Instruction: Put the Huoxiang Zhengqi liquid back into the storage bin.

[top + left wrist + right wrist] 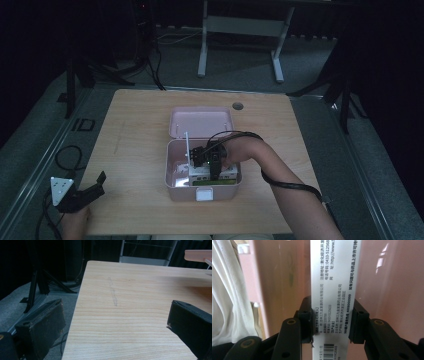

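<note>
We see the right gripper (212, 161) lowered into the open pink storage box (172, 170) at the table's (135, 135) centre, its jaws clamped on a white medicine carton (332, 290) — the carton sits inside the box, apparently not yet released. We judge the packing well advanced: other cartons (200, 175) already lie in the box, and letting go and shutting the raised lid (200, 121) appear to remain. The carton's side carries Chinese print, a barcode, "0433-5125…" and "400800599". The left gripper (85, 192) rests at the near left edge, jaws apart — holding nothing.
</note>
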Demonstrator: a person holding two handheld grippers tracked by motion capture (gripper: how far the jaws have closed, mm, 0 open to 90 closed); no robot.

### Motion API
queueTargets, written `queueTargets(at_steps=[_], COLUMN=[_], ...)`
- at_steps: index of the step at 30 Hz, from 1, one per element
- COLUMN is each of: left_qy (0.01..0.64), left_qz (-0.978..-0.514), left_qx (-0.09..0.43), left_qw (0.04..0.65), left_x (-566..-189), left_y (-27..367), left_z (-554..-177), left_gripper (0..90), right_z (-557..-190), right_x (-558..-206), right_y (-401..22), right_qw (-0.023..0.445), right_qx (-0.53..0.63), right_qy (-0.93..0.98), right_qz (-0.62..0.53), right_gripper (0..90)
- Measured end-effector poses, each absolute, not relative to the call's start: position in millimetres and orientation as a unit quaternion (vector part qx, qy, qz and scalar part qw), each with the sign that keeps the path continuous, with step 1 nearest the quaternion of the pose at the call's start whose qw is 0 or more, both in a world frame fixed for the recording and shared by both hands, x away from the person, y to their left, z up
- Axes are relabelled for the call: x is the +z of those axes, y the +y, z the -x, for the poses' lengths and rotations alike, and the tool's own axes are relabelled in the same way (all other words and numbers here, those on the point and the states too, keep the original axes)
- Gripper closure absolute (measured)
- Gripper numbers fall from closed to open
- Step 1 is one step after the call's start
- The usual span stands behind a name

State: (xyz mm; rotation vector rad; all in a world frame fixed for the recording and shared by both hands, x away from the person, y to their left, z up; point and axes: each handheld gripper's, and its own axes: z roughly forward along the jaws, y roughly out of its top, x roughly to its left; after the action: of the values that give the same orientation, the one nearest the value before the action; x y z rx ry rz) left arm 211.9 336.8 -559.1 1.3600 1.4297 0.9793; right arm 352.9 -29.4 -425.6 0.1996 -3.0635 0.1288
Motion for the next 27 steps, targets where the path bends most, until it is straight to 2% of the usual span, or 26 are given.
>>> queueTargets(at_steps=[17, 22, 27], left_qy=[0.579, 0.578, 0.579], left_qz=[-0.551, -0.552, -0.551], left_qx=[0.396, 0.396, 0.396], left_qw=[0.453, 0.452, 0.452], left_x=[-559, -559, -559], left_y=[337, 337, 337], left_z=[-212, -212, -212], left_gripper=[1.6, 1.6, 1.6], right_z=[-350, -351, -347], right_x=[-455, -448, -426], right_y=[-25, -26, -26], right_qw=[0.048, 0.052, 0.048], right_qx=[0.061, 0.056, 0.043], right_qy=[-0.994, -0.995, -0.995], right_qz=[-0.075, -0.068, -0.071], right_gripper=[61.7, 59.5, 57.1])
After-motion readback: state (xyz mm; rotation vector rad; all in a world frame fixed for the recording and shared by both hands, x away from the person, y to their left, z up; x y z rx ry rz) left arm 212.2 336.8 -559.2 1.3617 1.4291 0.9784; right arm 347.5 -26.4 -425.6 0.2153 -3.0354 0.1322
